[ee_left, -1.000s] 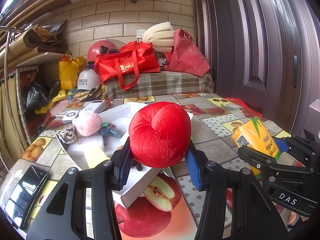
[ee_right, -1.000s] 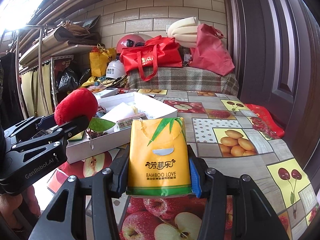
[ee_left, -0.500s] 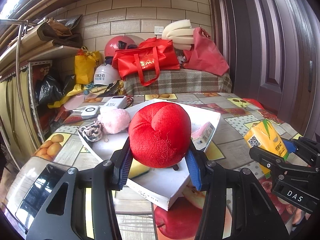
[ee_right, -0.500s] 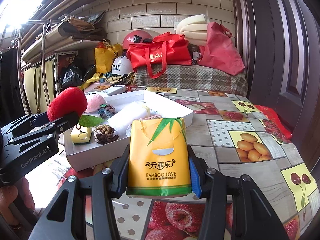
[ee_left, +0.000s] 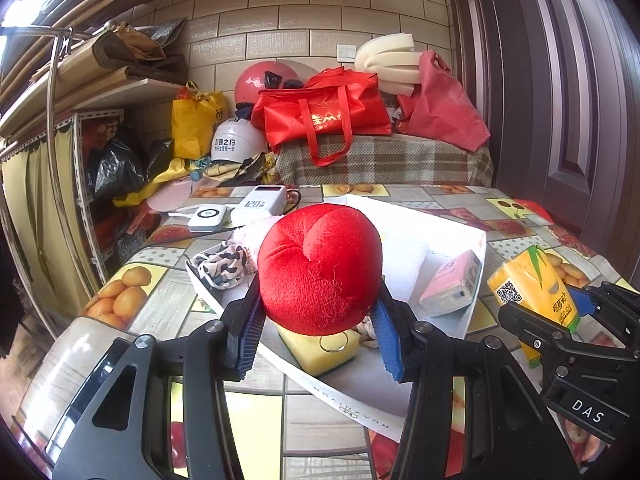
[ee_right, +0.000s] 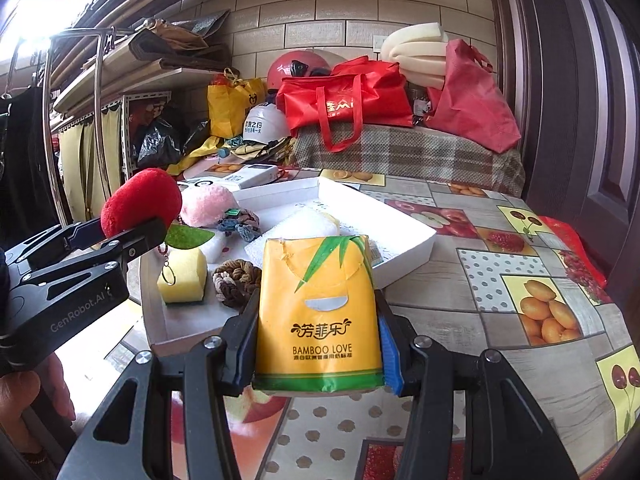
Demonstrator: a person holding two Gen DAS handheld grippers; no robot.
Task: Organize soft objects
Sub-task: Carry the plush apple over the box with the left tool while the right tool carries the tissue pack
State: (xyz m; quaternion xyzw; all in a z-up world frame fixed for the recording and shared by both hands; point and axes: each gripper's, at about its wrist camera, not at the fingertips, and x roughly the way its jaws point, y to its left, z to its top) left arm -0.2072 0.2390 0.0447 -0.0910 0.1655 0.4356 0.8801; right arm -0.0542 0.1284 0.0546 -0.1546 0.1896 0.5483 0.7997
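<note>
Grippers still clamp plush apple and tissue pack, now nearer tray.

sponge under claw, tray crowded

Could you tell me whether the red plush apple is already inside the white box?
Not yet: the red plush apple is held above the white box, clamped by the left gripper.

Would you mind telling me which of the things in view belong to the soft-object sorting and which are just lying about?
Part of the job:
- red plush apple, held in the left gripper
- yellow tissue pack, held in the right gripper
- white box
- yellow sponge
- pink pom-pom

Just lying about:
- red tote bag
- white helmet
- power bank
</note>
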